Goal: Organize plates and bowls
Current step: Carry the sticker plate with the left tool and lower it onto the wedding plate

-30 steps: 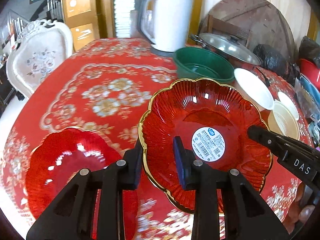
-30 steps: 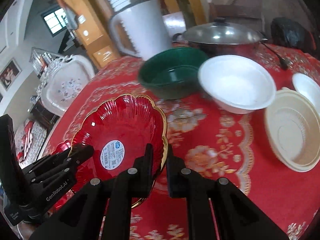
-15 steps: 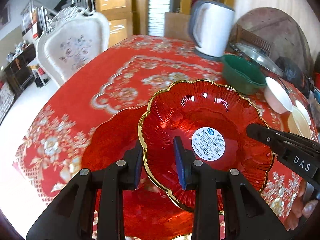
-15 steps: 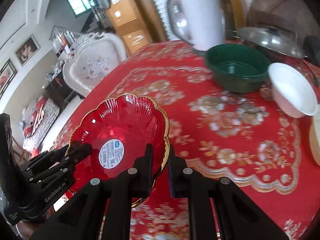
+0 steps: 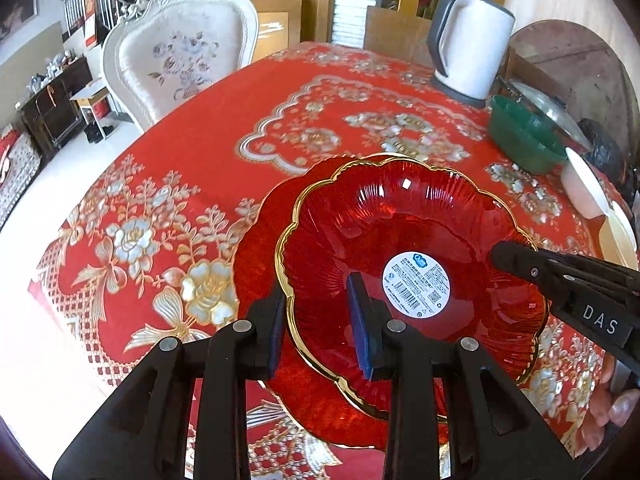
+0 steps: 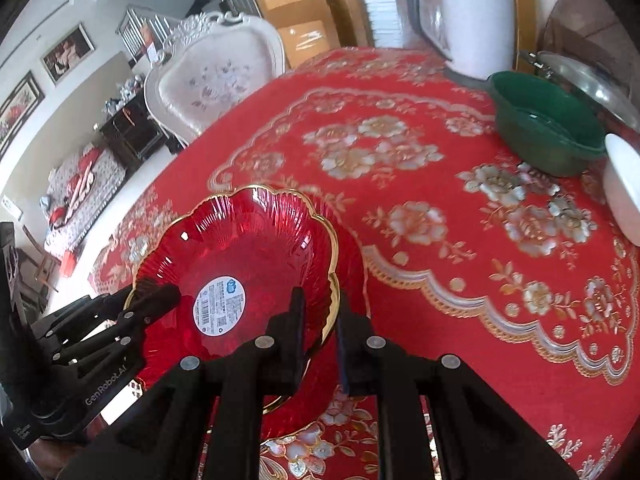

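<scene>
Red scalloped plate (image 5: 412, 248), pinched at its gold rim by left tongs (image 5: 320, 328) and right tongs (image 6: 320, 332), now hangs over its twin (image 5: 260, 248) at the table's (image 5: 192, 152) seven-o'clock edge, having crossed from mid-table; stacking looks imminent.

Table (image 5: 192, 148) left half and centre: bare red cloth, open passage toward the chair (image 5: 180, 52) side. Far right edge crowded: kettle (image 5: 472, 44), green bowl (image 5: 524, 136), lidded pot (image 6: 592, 80), white bowl (image 5: 580, 188) stand close together, little room between. Near edge: red plate (image 5: 400, 240) over a second red plate (image 5: 260, 248) blocks the way.
</scene>
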A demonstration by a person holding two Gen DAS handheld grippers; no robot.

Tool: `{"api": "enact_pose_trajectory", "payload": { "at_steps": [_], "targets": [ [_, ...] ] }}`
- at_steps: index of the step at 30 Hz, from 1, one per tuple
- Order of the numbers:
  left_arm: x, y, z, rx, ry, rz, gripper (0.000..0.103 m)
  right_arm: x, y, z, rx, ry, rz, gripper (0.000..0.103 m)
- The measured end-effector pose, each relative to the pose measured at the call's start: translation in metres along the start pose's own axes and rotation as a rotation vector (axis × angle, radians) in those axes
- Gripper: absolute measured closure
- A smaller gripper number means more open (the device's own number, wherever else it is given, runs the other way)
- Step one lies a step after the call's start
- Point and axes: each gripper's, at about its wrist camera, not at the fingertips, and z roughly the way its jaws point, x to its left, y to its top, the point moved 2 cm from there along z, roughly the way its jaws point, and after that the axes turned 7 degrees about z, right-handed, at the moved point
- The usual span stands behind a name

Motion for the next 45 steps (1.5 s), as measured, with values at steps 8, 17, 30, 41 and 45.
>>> {"api": "enact_pose_trajectory", "payload": {
  "at_steps": [8,17,30,41,45],
  "targets": [
    [0.003,-0.006,0.012,0.008,0.035,0.008,0.074,0.010,-0.006,0.021,0.047,-0.037,-0.037,0.086],
    [0.000,-0.009,0.011,-0.019,0.065,0.036,0.074,0.017,-0.009,0.023,0.046,-0.089,-0.101,0.083],
    [0.003,-0.003,-0.006,-0.087,0.167,0.103,0.074,0.028,-0.010,0.030,0.040,-0.175,-0.178,0.082],
    [0.011,0.001,-0.006,-0.086,0.135,0.049,0.074,0.025,-0.008,0.026,0.040,-0.182,-0.157,0.082],
    [0.007,0.003,-0.008,-0.097,0.126,0.047,0.074,0.024,-0.008,0.020,0.028,-0.168,-0.142,0.082]
  ]
}}
